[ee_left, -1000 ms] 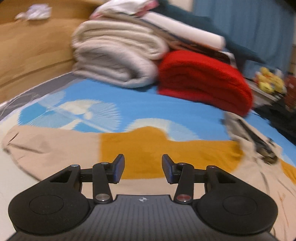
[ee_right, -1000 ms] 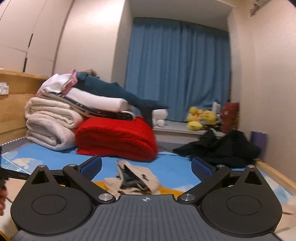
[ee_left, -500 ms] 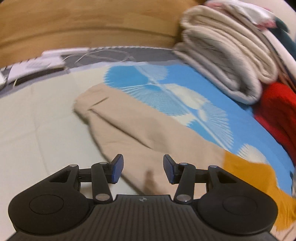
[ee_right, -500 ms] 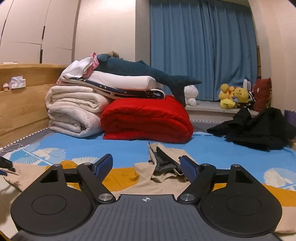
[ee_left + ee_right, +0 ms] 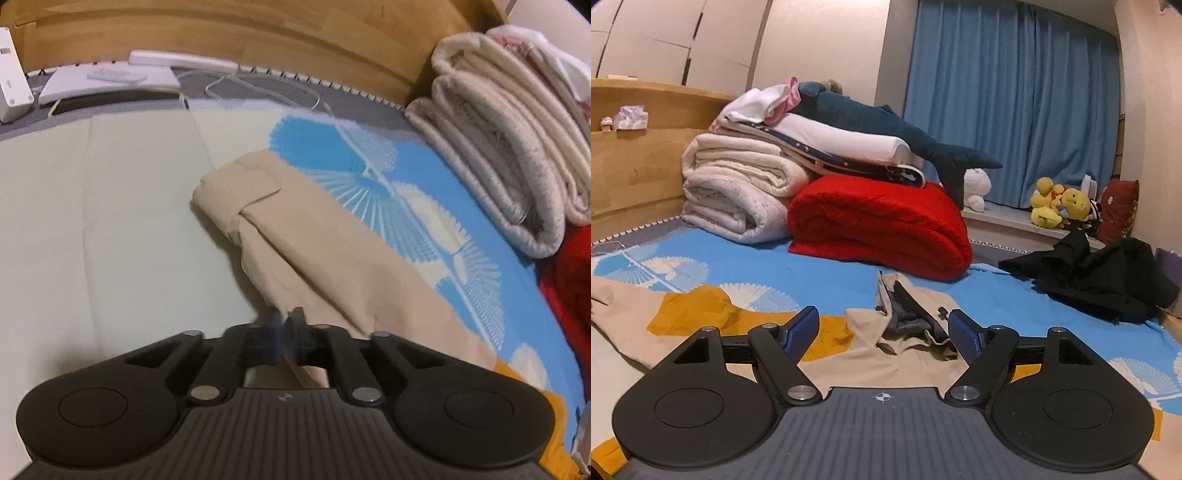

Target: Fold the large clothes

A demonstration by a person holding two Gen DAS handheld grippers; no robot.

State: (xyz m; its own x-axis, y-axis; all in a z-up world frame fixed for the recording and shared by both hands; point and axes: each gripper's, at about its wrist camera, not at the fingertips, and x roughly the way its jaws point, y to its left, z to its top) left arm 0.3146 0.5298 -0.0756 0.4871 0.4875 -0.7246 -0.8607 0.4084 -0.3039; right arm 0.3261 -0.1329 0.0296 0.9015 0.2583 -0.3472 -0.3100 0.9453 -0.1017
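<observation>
Blue fan-print bedspread (image 5: 369, 162) fills the room; left gripper (image 5: 286, 325) pinches the beige sleeve (image 5: 314, 240) (fingertips blurry), right gripper (image 5: 882, 332) gapes empty.

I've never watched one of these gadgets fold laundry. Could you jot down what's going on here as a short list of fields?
garment: beige and mustard jacket spread on the bed
sleeve: beige sleeve stretched toward the headboard
left gripper: shut on the sleeve's near edge
right gripper: open, over the hood, not gripping it
bed cover: blue sheet with white fan pattern
behind: folded white blankets, red blanket, plush shark on top
far right: black clothes in a heap
</observation>
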